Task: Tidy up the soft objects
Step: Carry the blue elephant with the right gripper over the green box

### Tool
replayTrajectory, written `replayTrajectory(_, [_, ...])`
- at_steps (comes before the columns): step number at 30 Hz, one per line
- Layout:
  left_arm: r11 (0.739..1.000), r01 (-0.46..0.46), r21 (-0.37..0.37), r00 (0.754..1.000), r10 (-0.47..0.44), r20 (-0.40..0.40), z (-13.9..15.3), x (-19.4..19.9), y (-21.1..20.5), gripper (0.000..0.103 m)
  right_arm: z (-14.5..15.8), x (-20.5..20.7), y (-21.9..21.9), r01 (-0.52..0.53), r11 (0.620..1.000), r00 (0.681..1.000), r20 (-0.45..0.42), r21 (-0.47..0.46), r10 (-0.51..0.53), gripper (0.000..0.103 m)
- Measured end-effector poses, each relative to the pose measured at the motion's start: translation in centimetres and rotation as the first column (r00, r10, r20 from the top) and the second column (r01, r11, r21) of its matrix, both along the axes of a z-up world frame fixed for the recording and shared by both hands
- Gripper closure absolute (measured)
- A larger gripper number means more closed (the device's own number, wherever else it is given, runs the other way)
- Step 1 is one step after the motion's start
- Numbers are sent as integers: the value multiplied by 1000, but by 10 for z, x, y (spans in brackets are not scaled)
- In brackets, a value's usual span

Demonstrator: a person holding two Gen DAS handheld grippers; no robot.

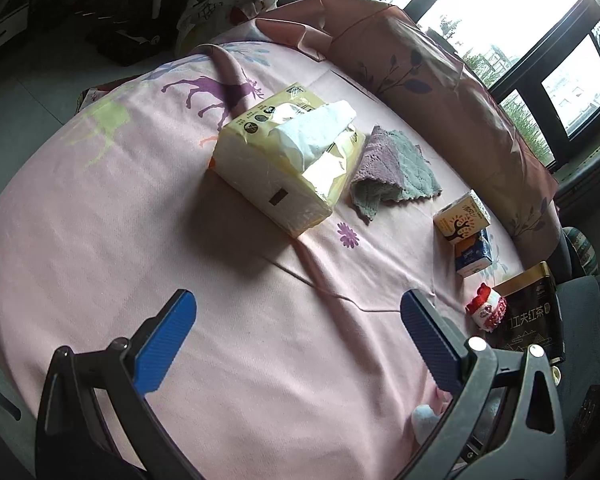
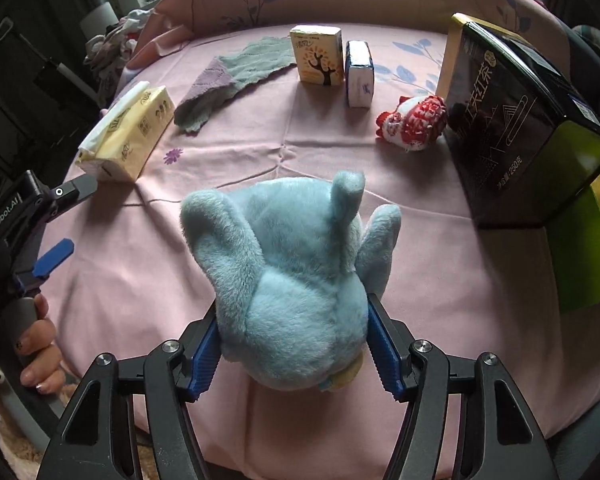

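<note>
The blue plush toy (image 2: 296, 280) sat at the near middle of the pink bedsheet (image 2: 420, 280), clamped at its body between the jaws of the right gripper (image 2: 294, 350), which were closed partway against the fur on both sides. To its far right lay a red-and-white knitted toy (image 2: 414, 122), touching or just beside the black tea box (image 2: 516, 128). Farther off stood two small tissue packs, one yellow (image 2: 318, 56) and one blue-and-white (image 2: 359, 74), just beside each other. A folded grey-and-purple cloth (image 2: 236, 78) lay at the far left, with a large yellow tissue pack (image 2: 130, 132) left of it. The left gripper (image 1: 298, 320) hung over bare sheet, jaws wide apart and holding nothing. By appearance, sorting was at an early stage: the other soft items lay scattered and ungrouped.
</note>
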State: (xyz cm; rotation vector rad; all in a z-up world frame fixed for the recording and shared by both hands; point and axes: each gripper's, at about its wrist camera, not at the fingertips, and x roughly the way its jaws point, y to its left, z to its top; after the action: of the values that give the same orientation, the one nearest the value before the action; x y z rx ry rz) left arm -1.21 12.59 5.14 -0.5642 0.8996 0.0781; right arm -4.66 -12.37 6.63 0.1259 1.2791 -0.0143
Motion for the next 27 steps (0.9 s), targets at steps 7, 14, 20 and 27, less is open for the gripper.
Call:
replayTrajectory(7, [992, 123, -3, 992, -123, 23, 7, -3, -17, 1, 42, -17, -10, -25, 1000, 988, 156, 14, 23, 18])
replayTrajectory(14, [921, 381, -76, 924, -377, 58, 13, -8, -57, 1, 51, -23, -57, 111, 985, 971, 196, 131, -136, 18])
replayTrajectory(20, [827, 560, -40, 827, -557, 77, 15, -24, -107, 2, 32, -26, -72, 91, 958, 975, 174, 272, -142, 17])
replayTrajectory(27, [770, 637, 16, 769, -637, 44, 5, -30, -144, 5, 7, -22, -82, 86, 894, 978, 132, 441, -159, 17])
